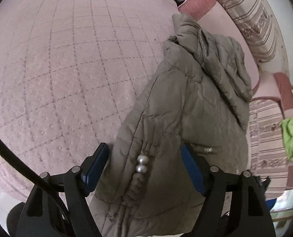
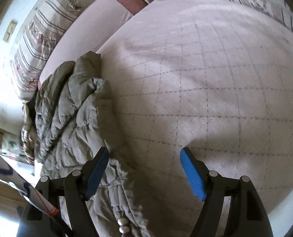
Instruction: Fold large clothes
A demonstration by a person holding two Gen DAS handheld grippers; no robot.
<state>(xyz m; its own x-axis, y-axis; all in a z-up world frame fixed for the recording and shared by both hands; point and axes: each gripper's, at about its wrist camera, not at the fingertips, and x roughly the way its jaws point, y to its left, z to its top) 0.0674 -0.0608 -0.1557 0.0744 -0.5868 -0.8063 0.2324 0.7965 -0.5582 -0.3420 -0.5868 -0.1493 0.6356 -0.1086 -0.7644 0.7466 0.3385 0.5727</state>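
A grey-brown quilted puffer jacket (image 1: 186,98) lies lengthwise on the pink quilted bedspread (image 1: 67,69). Two pearl-like beads (image 1: 140,164) sit on its gathered seam. My left gripper (image 1: 144,169) stands wide over the jacket's near end, so the fabric fills the gap between its blue pads (image 1: 96,169), and no squeeze shows. In the right wrist view the jacket (image 2: 71,118) runs along the left, with the beads (image 2: 123,225) at the bottom. My right gripper (image 2: 144,171) is open. Its left finger is over the jacket's edge, and mostly bare bedspread (image 2: 205,79) shows between the pads.
Striped pillows (image 1: 251,19) and a pink pillow (image 1: 197,6) line the bed's far edge beyond the jacket. A bright green garment (image 1: 292,140) lies at the right. A black cable (image 1: 12,154) curves past the left gripper. A fur-like trim (image 2: 27,134) shows at the jacket's far side.
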